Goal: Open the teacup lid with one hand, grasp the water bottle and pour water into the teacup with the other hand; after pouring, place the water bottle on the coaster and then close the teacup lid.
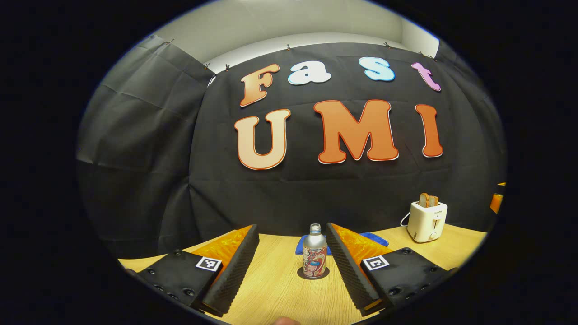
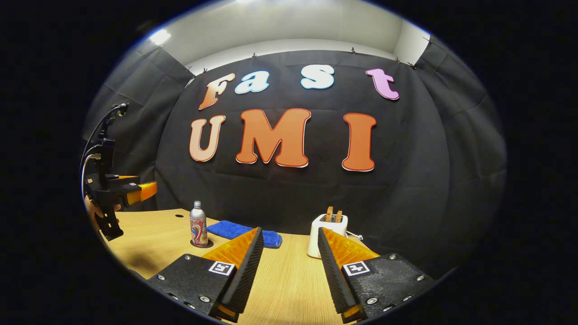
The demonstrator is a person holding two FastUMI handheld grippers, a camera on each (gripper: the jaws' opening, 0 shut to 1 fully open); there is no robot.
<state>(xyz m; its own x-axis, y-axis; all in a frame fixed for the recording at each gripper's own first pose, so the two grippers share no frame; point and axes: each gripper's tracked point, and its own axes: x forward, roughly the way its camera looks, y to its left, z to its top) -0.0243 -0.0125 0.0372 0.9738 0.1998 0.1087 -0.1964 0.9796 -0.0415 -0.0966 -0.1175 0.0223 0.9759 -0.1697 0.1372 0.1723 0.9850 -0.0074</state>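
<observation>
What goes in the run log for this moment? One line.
left gripper: open, empty | right gripper: open, empty | water bottle: upright on coaster

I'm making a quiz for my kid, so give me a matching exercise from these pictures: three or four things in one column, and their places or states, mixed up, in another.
Things:
1. silver metal water bottle
2. white plastic toaster
3. blue folded cloth
4. left gripper

States:
A. lies flat behind the bottle
B. holds bread slices
C. open, holding nothing
D. stands upright on a dark round coaster

Pairs: 1-D, 2-B, 3-A, 4-C

white toaster (image 2: 327, 234) (bread in slots), blue cloth (image 2: 239, 231), wooden table (image 2: 289, 280)
</observation>
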